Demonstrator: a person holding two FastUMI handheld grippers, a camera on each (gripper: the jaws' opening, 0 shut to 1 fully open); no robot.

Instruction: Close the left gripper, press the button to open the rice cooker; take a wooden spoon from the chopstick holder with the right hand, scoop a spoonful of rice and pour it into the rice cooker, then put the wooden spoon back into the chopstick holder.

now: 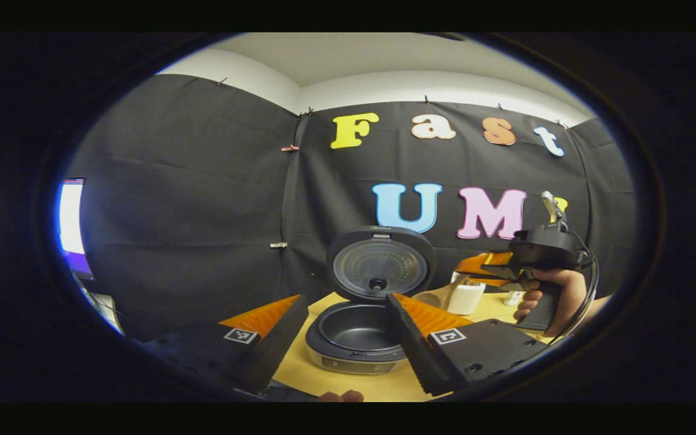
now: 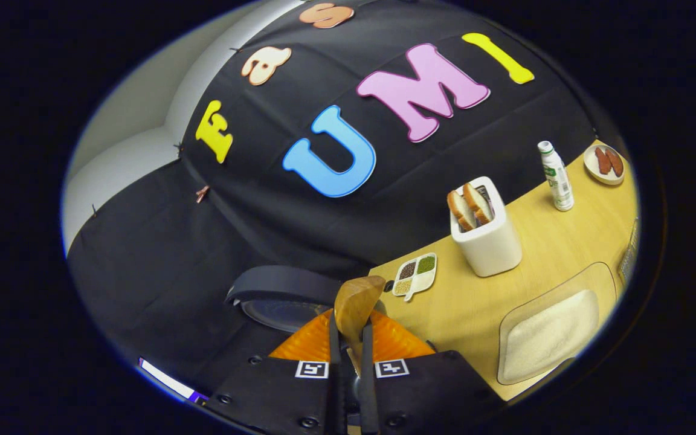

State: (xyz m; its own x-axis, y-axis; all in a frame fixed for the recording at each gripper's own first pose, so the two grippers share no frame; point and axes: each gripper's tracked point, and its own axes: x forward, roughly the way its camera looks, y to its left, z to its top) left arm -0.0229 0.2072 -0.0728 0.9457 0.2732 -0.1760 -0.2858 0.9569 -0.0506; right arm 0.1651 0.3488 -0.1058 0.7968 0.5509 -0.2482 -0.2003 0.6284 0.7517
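A black-curtained booth is enclosing a pale wooden table [image 2: 541, 254]. On it the rice cooker [image 1: 360, 338] is standing with its lid [image 1: 380, 264] raised upright, the dark inner pot empty, so the opening step looks done. The left gripper [image 1: 348, 341] is hanging near the cooker with fingers spread apart, holding nothing. The right gripper [image 2: 348, 353] is pinching the wooden spoon [image 2: 355, 308] by its handle, bowl upward and apparently empty, presumably ready for scooping. The tray of white rice [image 2: 550, 335] is lying to its right, near the table's edge. A white toaster [image 2: 488, 238] is standing farther back.
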